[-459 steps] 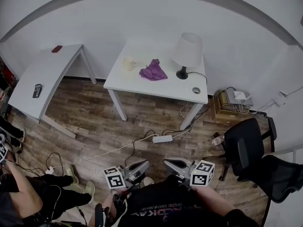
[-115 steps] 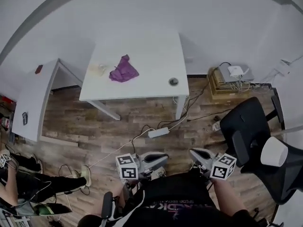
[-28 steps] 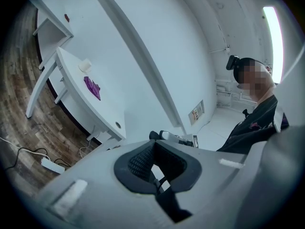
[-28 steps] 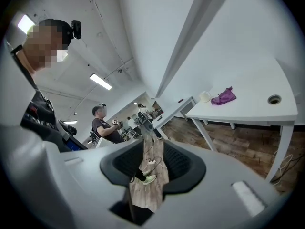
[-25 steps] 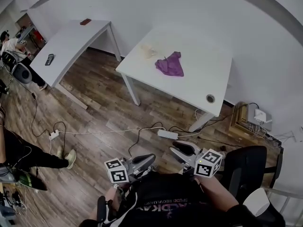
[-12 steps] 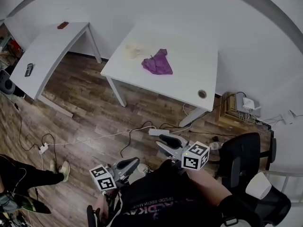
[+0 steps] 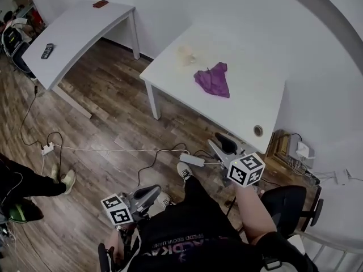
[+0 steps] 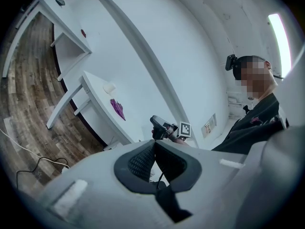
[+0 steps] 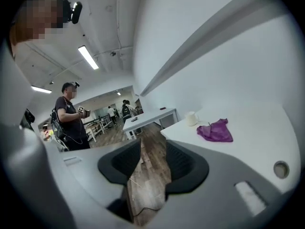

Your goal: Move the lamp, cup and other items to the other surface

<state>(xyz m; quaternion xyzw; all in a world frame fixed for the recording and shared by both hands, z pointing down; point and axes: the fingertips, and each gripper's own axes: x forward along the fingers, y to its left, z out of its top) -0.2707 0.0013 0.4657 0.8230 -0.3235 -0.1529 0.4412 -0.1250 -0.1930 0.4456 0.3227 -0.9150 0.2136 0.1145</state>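
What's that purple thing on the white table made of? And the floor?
The crumpled purple cloth looks like soft, matt fabric: it lies in limp folds on the smooth white table. The brown plank floor looks like wood or laminate: grain streaks and seams show.

Room's evenly bright, soft light from ceiling strips (image 9: 89,57) overhead. White counter (image 7: 249,103) nearly washes out vs. the walls (image 7: 227,10). Only a faint shadow under it on the floor (image 7: 113,123). All views are fisheye: straight edges bow, corners go black. Close foreground's a bit soft.
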